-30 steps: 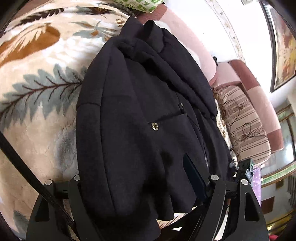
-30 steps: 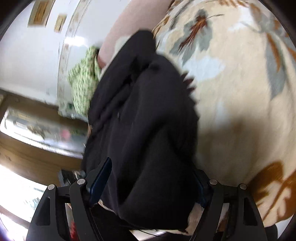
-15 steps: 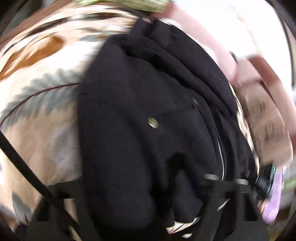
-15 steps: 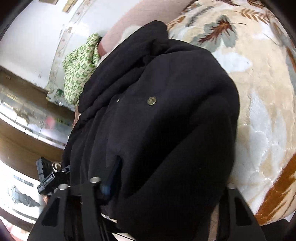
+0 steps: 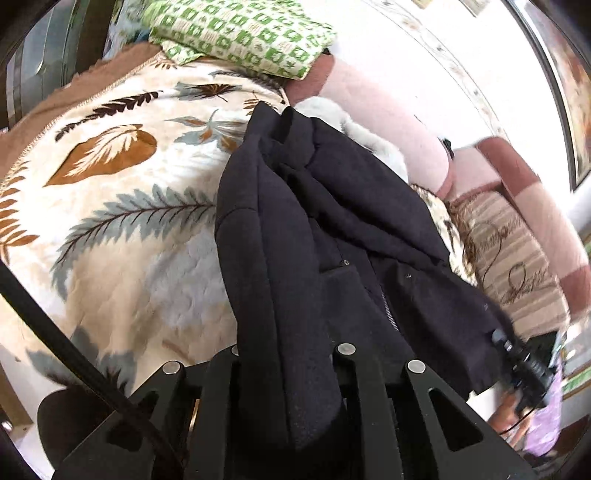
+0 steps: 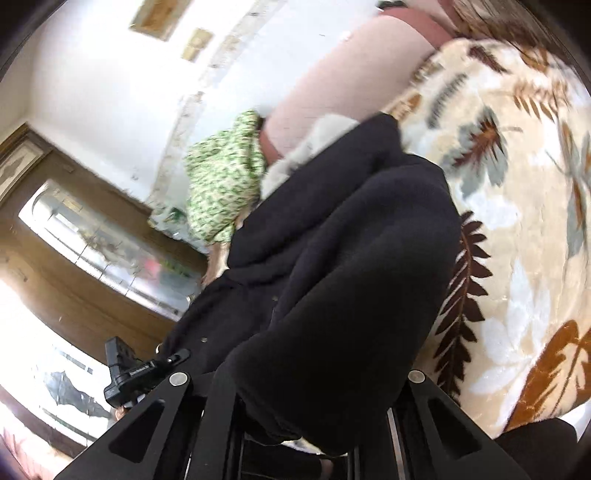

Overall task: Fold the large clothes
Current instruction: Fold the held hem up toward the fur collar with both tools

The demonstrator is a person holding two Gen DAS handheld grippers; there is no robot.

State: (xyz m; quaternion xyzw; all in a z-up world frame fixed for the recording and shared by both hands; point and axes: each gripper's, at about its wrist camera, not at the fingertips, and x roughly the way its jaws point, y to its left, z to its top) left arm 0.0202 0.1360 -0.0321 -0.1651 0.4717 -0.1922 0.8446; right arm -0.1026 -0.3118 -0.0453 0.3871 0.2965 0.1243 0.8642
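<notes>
**Coat hem lifted in both grippers — carry the fold over evenly**

Since a second ago the near end of the black coat (image 5: 332, 229) has risen off the leaf-print blanket (image 5: 122, 206) and bunched between your tools, and the brass snap that showed on its front is now folded out of sight

Starting on your left: the left gripper (image 5: 288, 373) is pinching a thick roll of the coat's hem, its fingers pressed in on the cloth. Keep that bite deep; the fabric looks heavy and could slide out if you tug sideways

In the middle, the coat's collar end lies on the blanket, pointing toward the green patterned cloth (image 5: 240, 33) and the pink sofa back (image 5: 388, 122). Aim the hem at that collar, and lift high enough that the lower layer does not drag

On your right, the right gripper (image 6: 314, 391) has a fat bundle of coat between its fingers, which sit fairly wide around it; I judge it clamped on the cloth. Move both hands forward together, level, so the fold line stays straight, and set down before releasing
</notes>
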